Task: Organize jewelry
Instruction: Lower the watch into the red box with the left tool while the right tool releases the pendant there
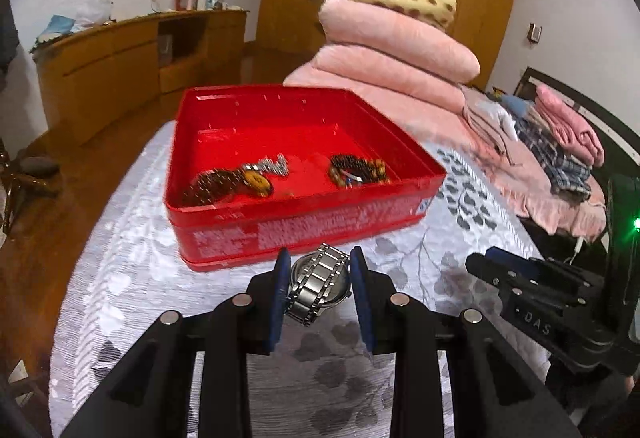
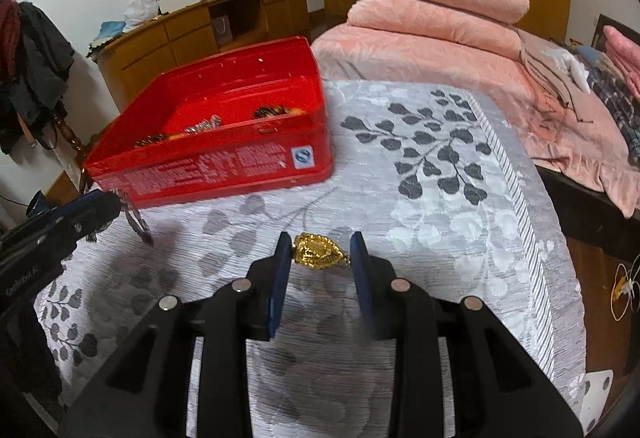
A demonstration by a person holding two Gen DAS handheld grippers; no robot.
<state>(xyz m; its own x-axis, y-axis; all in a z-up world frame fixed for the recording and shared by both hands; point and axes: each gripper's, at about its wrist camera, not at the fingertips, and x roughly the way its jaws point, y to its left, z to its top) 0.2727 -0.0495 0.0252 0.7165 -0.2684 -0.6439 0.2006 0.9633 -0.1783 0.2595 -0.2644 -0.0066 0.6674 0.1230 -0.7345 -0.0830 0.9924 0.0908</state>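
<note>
An open red tin box point(image 1: 280, 230) sits on the grey leaf-patterned cloth; it also shows in the right wrist view point(image 2: 224, 165). Inside lie a watch with a yellow face point(image 1: 240, 181) and a beaded bracelet point(image 1: 358, 167). My left gripper point(image 1: 318, 270) is shut on a silver metal watch point(image 1: 320, 284), held just in front of the box. In the right wrist view the left gripper point(image 2: 116, 203) carries the watch point(image 2: 138, 224) above the cloth. My right gripper point(image 2: 320, 252) is shut on a gold bracelet point(image 2: 318, 250); it also shows in the left wrist view point(image 1: 500, 262).
The cloth point(image 2: 440, 197) covers the bed's near end. Stacked pink quilts point(image 1: 392, 49) and folded clothes point(image 1: 560, 141) lie behind. A wooden cabinet point(image 1: 120, 57) stands at far left. The bed edge drops off at right point(image 2: 580, 258).
</note>
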